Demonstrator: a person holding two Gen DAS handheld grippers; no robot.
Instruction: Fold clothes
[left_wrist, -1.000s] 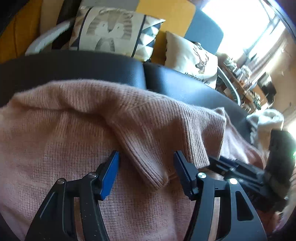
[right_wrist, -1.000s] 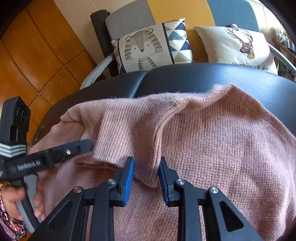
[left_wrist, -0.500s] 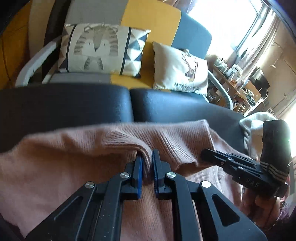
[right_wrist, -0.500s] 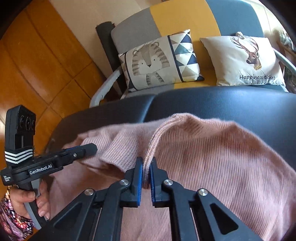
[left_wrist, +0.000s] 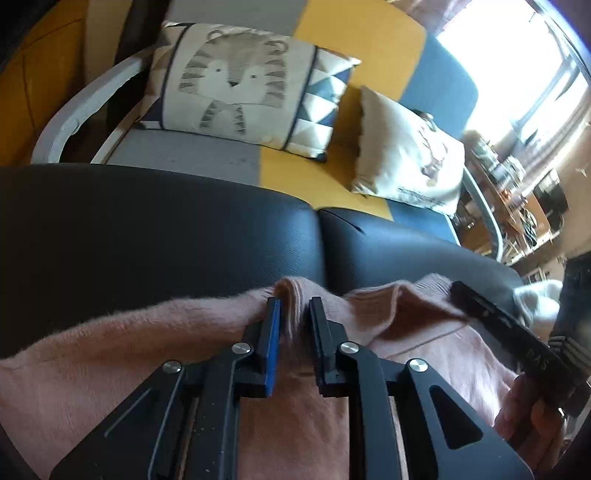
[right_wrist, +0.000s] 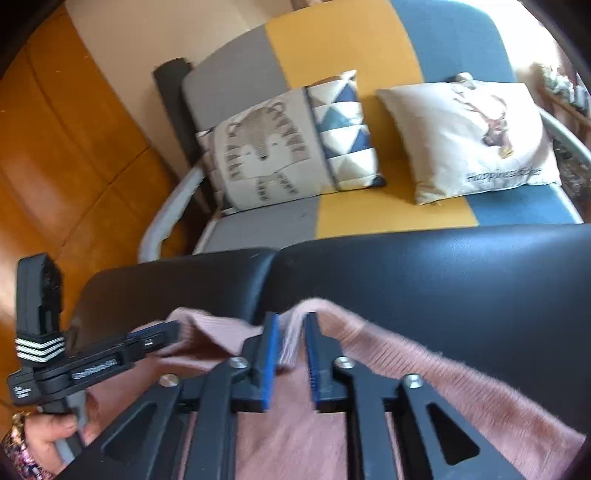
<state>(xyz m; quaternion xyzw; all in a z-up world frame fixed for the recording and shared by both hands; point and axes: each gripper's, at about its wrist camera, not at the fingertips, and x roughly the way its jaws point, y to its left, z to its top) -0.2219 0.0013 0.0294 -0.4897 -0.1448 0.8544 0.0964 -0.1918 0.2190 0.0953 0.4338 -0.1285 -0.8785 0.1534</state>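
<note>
A pink knit sweater (left_wrist: 110, 350) lies on a black padded surface (left_wrist: 184, 229). My left gripper (left_wrist: 295, 314) is shut on a raised fold at the sweater's far edge, and pink knit fills the gap between the blue pads. In the right wrist view my right gripper (right_wrist: 290, 332) pinches another peak of the same sweater (right_wrist: 443, 369) edge. Both grippers sit side by side. The right gripper's finger (left_wrist: 480, 306) shows at the right in the left wrist view, and the left gripper's finger (right_wrist: 162, 332) shows at the left in the right wrist view.
Beyond the black surface (right_wrist: 443, 266) stands a grey, yellow and blue sofa with a tiger pillow (left_wrist: 240, 85) and a deer pillow (left_wrist: 406, 166). A white cloth (left_wrist: 535, 299) lies at the surface's right end. A hand (right_wrist: 55, 432) holds the left gripper's handle.
Both grippers closed on the sweater's far edge and drew it up and back toward the near side. More bare black surface now shows beyond the sweater.
</note>
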